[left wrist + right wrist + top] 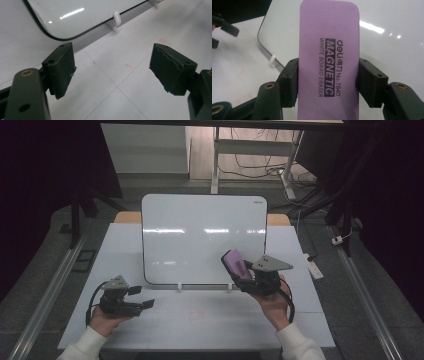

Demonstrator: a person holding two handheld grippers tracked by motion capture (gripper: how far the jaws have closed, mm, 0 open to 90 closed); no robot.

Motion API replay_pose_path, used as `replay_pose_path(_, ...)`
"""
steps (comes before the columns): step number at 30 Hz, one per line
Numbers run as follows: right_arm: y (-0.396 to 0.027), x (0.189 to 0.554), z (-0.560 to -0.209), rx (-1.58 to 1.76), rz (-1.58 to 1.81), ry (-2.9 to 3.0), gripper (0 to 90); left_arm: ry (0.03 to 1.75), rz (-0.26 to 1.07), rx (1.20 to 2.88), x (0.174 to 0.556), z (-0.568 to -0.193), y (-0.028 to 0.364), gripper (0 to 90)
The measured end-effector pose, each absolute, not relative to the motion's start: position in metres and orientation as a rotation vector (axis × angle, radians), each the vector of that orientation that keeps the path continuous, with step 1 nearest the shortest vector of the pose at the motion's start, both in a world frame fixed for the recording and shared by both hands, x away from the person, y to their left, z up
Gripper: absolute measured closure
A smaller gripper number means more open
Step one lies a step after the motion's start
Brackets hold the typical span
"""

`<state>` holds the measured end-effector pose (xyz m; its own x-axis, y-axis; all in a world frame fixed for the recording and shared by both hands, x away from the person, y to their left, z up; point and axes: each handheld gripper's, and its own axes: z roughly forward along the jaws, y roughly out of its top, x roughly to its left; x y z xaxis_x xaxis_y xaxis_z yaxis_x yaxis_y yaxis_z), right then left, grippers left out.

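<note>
A white board [200, 237] leans upright on small white clips at the middle of the table. My right gripper [243, 276] is shut on a purple magnetic whiteboard eraser [236, 263], held just in front of the board's lower right corner. In the right gripper view the eraser [328, 57] stands lengthwise between the two jaws, its printed face toward the camera, with the board [392, 37] behind it. My left gripper [141, 296] rests low over the table at the left, open, with nothing between its fingers [62, 68]. The board's lower corner [75, 17] lies ahead of it.
The white table [200, 315] runs from the board to the front edge. A white clip [116, 20] holds the board's bottom edge. Faint red marks [129, 66] dot the tabletop. Behind the table stand desk legs and cables [260, 167]; a power strip [315, 267] lies at the right.
</note>
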<state>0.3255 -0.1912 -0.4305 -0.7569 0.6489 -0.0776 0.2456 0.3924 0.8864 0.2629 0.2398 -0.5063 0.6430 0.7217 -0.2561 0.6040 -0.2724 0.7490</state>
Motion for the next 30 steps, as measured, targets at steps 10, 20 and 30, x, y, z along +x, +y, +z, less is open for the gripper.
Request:
replay_pose_path(10,-0.189,0.315,-0.447,0.734,1.350,2.324,39.9,0.992,0.173,1.957,0.260,-0.503,0.245,21.0)
replay_pose_path(20,-0.179,0.312,-0.453,0.614,1.348,2.424,39.9,0.891,0.168,1.980,0.268,-0.487,0.231,19.0)
replay_pose_path(30,-0.175,0.312,-0.458,0.595,1.342,2.463,39.9,0.774,0.170,2.036,0.277,-0.472,0.203,17.7)
